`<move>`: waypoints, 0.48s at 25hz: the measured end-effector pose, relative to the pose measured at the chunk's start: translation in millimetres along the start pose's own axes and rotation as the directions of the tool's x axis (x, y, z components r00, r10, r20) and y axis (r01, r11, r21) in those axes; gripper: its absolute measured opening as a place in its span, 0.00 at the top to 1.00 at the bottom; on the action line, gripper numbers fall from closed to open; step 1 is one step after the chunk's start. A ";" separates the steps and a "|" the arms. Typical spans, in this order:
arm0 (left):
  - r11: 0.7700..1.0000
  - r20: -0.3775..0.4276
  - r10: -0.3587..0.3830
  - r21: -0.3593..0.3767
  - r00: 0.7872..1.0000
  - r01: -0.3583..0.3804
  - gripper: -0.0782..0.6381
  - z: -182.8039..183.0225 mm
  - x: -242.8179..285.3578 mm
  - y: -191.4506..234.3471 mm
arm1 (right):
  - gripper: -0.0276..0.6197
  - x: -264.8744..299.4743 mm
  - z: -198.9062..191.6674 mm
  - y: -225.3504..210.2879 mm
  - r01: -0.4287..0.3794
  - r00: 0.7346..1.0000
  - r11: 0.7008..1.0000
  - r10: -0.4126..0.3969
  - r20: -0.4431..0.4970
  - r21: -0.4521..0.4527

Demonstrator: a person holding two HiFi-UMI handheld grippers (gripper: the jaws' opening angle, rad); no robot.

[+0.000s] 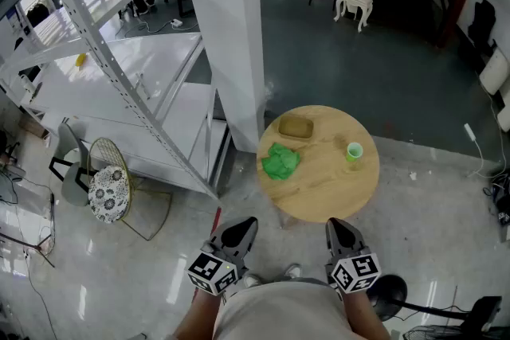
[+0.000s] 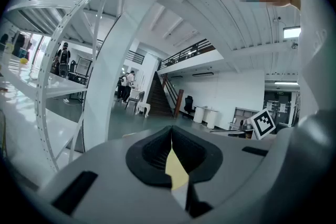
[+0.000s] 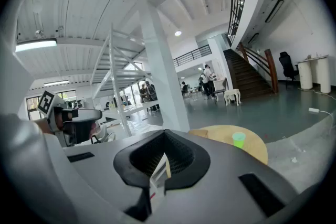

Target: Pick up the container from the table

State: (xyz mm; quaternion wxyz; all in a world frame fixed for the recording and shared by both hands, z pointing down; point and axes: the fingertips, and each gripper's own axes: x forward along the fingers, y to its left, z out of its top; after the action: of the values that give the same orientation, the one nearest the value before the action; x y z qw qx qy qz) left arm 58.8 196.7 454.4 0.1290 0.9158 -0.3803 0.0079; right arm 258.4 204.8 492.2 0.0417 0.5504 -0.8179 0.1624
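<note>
A shallow brown container (image 1: 296, 127) lies on the far side of a round wooden table (image 1: 335, 187), near the white pillar. Beside it are a crumpled green cloth (image 1: 280, 162) and a small green cup (image 1: 354, 151). Both grippers are held low in front of the person, short of the table's near edge. My left gripper (image 1: 249, 224) is shut with nothing in it, its jaws meeting in a thin line (image 2: 171, 132). Also shut and empty, my right gripper (image 1: 336, 224) faces the table (image 3: 252, 148) and the green cup (image 3: 239, 138).
A white pillar (image 1: 231, 36) rises just left of the table. A white metal rack (image 1: 103, 60) and a wire chair with a patterned cushion (image 1: 109, 191) stand at the left. A black fan base (image 1: 388, 298) sits on the floor at the lower right.
</note>
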 end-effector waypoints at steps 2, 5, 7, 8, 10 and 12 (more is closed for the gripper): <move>1.000 -0.002 -0.005 0.002 1.000 0.005 0.87 1.3 10.3 -7.0 | 0.92 -3.5 2.6 -10.3 0.004 1.000 1.000 -0.004 0.002 -0.001; 1.000 -0.005 -0.012 0.003 1.000 0.012 0.87 2.3 27.2 -16.6 | 0.92 -6.6 5.4 -26.8 0.008 1.000 1.000 -0.008 0.003 0.002; 1.000 -0.007 -0.017 0.006 1.000 0.017 0.87 2.4 39.0 -23.9 | 0.92 -8.6 8.0 -38.0 0.003 1.000 1.000 -0.003 0.015 0.011; 1.000 -0.009 -0.020 0.010 1.000 0.020 0.87 2.2 44.7 -28.0 | 0.92 -9.7 10.3 -43.1 -0.005 1.000 1.000 0.005 0.027 0.019; 1.000 -0.016 -0.022 0.021 1.000 0.023 0.87 1.7 55.4 -34.1 | 0.92 -9.8 16.3 -51.3 -0.032 0.998 0.999 0.031 0.055 0.032; 0.999 -0.027 -0.019 0.029 0.999 0.020 0.87 1.1 63.9 -34.2 | 0.92 -4.1 20.6 -56.9 -0.054 0.997 0.998 0.053 0.064 0.026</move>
State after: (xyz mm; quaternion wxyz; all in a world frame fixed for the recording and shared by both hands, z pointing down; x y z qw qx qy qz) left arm 128.0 175.2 452.7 0.1207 0.9210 -0.3695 0.0245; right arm 314.3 182.6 484.3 0.0036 0.5337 -0.8310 0.1571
